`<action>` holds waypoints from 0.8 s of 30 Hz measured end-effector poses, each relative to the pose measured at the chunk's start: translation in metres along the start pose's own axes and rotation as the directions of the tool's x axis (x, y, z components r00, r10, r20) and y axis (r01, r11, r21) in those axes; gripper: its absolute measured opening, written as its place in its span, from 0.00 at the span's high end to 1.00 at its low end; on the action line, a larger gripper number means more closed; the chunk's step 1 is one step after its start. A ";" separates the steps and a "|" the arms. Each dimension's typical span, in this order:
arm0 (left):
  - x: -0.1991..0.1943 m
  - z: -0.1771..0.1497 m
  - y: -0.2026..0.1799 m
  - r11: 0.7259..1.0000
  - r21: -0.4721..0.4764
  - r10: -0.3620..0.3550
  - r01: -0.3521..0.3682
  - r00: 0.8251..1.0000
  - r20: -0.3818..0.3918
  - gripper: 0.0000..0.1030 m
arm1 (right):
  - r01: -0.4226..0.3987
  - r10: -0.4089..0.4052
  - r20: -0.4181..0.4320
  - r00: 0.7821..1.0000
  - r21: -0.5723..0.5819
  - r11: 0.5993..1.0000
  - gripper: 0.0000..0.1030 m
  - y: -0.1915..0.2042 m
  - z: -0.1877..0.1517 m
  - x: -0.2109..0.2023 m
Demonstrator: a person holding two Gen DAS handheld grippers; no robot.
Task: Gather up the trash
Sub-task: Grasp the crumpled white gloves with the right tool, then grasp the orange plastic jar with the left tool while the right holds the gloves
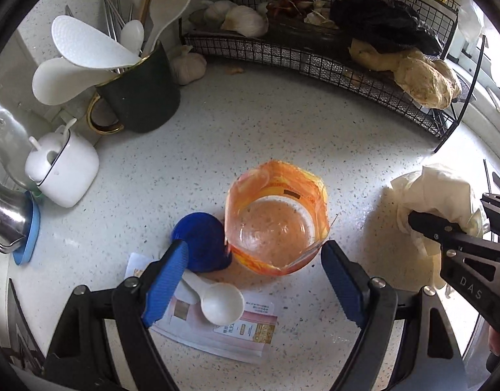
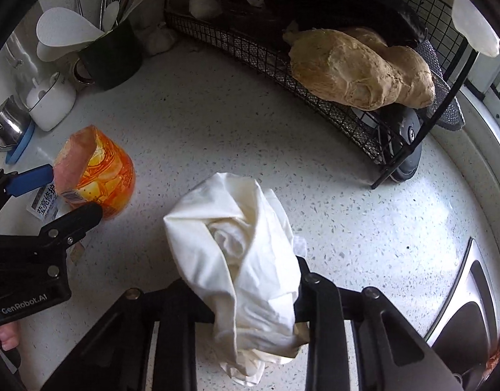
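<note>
An empty orange-labelled plastic cup [image 1: 277,218] stands on the speckled counter, also in the right wrist view [image 2: 97,177]. My left gripper [image 1: 255,260] is open, its blue fingers [image 1: 167,282] on either side of the cup's near edge, not touching it. A blue lid [image 1: 202,242], a white plastic scoop [image 1: 217,299] and a pink-white paper packet [image 1: 227,329] lie beside and below the cup. My right gripper [image 2: 243,293] is shut on a crumpled white tissue wad [image 2: 237,247], which also shows at the right of the left wrist view [image 1: 435,198].
A black wire rack [image 1: 315,55] at the back holds ginger [image 2: 357,68], garlic and a black bag. A dark mug of utensils [image 1: 139,94], a white condiment jar [image 1: 66,169] and a steel cup [image 1: 6,218] stand at the left. A sink edge [image 2: 471,309] is at the right.
</note>
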State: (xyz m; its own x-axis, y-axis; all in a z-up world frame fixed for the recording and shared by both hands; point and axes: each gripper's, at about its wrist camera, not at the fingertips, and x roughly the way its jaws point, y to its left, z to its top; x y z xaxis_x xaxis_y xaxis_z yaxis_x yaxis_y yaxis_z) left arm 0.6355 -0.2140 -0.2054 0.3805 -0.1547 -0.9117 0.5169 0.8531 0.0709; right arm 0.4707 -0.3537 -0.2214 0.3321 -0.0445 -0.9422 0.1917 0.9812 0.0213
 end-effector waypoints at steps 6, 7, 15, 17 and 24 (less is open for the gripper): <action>0.005 0.014 0.003 0.995 0.031 -0.091 0.090 0.996 0.011 0.20 | -0.021 0.020 0.019 1.000 0.011 1.000 0.86 -0.001 -0.005 -0.011; 0.007 0.017 0.001 0.994 0.043 -0.097 0.097 0.995 0.007 0.20 | -0.022 0.021 0.020 1.000 0.015 1.000 0.86 -0.001 -0.005 -0.010; 0.012 0.021 -0.017 0.984 0.132 -0.121 0.119 0.993 0.010 0.29 | -0.043 0.041 0.039 0.998 0.054 0.998 0.88 -0.019 -0.005 -0.017; 0.012 0.020 -0.019 0.980 0.139 -0.144 0.142 0.990 0.004 0.44 | -0.053 0.050 0.054 0.997 0.053 0.997 0.89 -0.023 -0.004 -0.022; -0.007 0.011 -0.027 0.981 0.153 -0.125 0.116 0.991 0.050 0.45 | -0.070 0.064 0.102 0.993 0.049 0.996 0.90 -0.032 -0.007 -0.047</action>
State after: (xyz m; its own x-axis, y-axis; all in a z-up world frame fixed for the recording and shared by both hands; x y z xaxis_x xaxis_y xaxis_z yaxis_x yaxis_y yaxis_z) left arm 0.6273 -0.2417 -0.1965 0.3506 -0.2846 -0.8922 0.6688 0.7430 0.0258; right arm 0.4426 -0.3822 -0.1798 0.4359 0.0000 -0.9000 0.2129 0.9716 0.1031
